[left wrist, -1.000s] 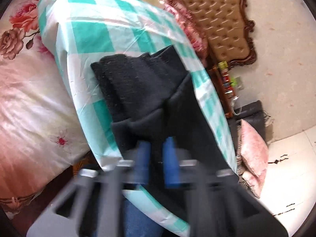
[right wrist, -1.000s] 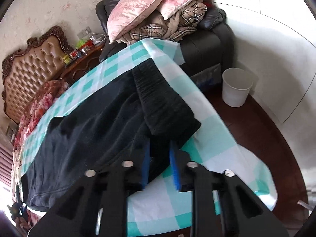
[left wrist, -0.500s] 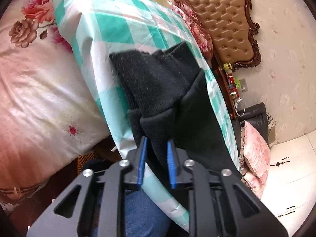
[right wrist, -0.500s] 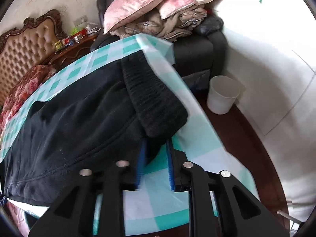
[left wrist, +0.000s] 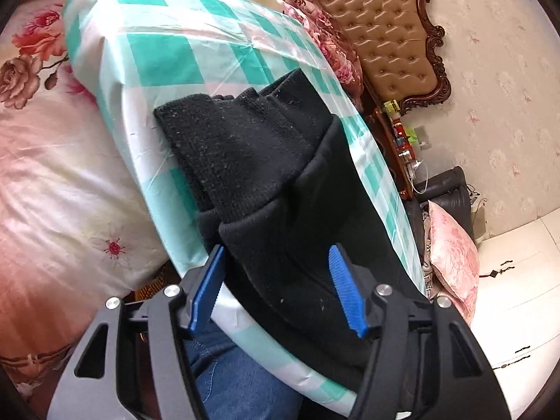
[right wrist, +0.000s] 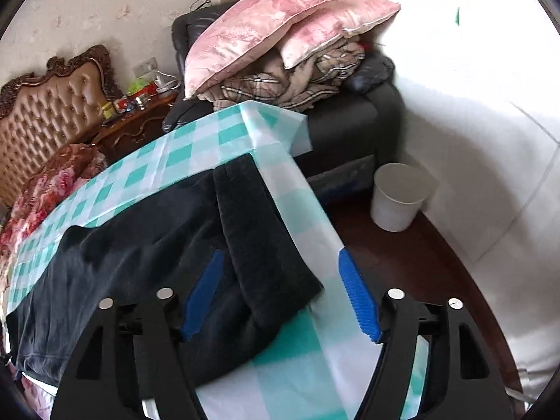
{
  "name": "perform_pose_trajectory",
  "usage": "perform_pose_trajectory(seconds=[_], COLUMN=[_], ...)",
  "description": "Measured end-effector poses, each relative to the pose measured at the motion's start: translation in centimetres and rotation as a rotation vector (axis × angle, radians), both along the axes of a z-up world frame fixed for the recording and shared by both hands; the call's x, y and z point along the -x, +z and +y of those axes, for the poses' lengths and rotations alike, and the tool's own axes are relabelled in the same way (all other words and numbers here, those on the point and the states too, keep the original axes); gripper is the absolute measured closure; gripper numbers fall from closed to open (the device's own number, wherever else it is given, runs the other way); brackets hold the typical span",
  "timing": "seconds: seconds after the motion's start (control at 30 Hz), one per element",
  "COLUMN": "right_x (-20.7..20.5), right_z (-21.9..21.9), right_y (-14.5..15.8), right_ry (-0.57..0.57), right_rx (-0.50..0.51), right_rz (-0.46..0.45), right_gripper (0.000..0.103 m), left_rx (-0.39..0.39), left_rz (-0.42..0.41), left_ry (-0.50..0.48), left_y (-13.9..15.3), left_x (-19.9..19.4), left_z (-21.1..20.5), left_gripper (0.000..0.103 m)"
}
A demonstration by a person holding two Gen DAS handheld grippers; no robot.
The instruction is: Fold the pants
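The black pants point(left wrist: 280, 189) lie on a table under a teal-and-white checked cloth point(left wrist: 157, 59), the ribbed cuffs point(left wrist: 231, 147) stacked at one end. My left gripper point(left wrist: 276, 288) is open, its blue pads on either side of the pants' near edge. In the right wrist view the pants point(right wrist: 140, 255) stretch leftward, with the ribbed waistband point(right wrist: 259, 238) at the right end. My right gripper point(right wrist: 280, 294) is open over that waistband end, holding nothing.
A floral bed point(left wrist: 49, 175) lies left of the table. A tufted headboard point(left wrist: 381, 28) and cluttered nightstand point(right wrist: 136, 112) stand behind. A dark sofa point(right wrist: 350, 133) carries pink pillows point(right wrist: 273, 31). A white bin point(right wrist: 399, 196) stands on the dark floor. Blue jeans point(left wrist: 238, 378) show below the left gripper.
Both grippers were shut on the pants' edge and have opened, letting the fabric go. The pants now rest flat on the cloth.
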State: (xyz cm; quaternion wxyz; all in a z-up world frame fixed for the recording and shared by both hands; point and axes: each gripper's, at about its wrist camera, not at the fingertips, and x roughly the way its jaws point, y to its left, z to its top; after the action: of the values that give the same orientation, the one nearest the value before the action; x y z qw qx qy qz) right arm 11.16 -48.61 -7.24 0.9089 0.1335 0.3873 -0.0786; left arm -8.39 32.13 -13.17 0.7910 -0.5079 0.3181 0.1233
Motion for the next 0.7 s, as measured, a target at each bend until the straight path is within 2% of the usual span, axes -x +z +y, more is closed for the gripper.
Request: perform_pose_trajectory(seconds=[0.03,0.17,0.2,0.27,0.3,0.4,0.43,0.6,0.7], right_x=[-0.6,-3.2,-3.6,-3.5,-3.4,-2.7,-2.2,0.7,2.6], right_z=[-0.1,-0.4,-0.3,0.5,0.9,1.1,1.1,1.0,1.0], right_y=[-0.3,-3.3,-4.2,-4.4,-4.0,-3.2,-2.9,-2.4,-2.5], right_ry=[0.020,0.108,0.137,0.157,0.169,0.159,0.151,0.098,0.056], right_rx=[-0.008,-0.065,-0.096,-0.066,-0.042,-0.024,-0.014,0.037,0.040], right_rz=[0.010,0.096,0.122,0.128,0.126,0.127,0.128,0.152,0.149], right_gripper=[0.024,0.024,0.032,0.034,0.040,0.058,0.064,0.068,0.067], left_rx=[0.004,0.062,0.068,0.076,0.065,0.013,0.009,-0.040,-0.030], left_rz=[0.000,-0.026,-0.025,-0.023,-0.017,0.025,0.023,0.030,0.015], left_ry=[-0.008,0.004,0.004,0.005,0.005,-0.014,-0.025,-0.067,-0.075], left_y=[-0.1,-0.6,-0.8,-1.1,-1.1,-1.1,-1.1,-0.4,-1.1], left_x=[-0.3,-0.4,-0.5,-0.6,-0.7,-1.7,-2.1,-4.8,-5.6], left_z=[0.1,0.7,0.8,0.9,0.8,0.8,0.9,1.3,1.7], left_gripper=[0.041,0.040,0.040,0.040,0.042,0.078,0.079,0.080,0.075])
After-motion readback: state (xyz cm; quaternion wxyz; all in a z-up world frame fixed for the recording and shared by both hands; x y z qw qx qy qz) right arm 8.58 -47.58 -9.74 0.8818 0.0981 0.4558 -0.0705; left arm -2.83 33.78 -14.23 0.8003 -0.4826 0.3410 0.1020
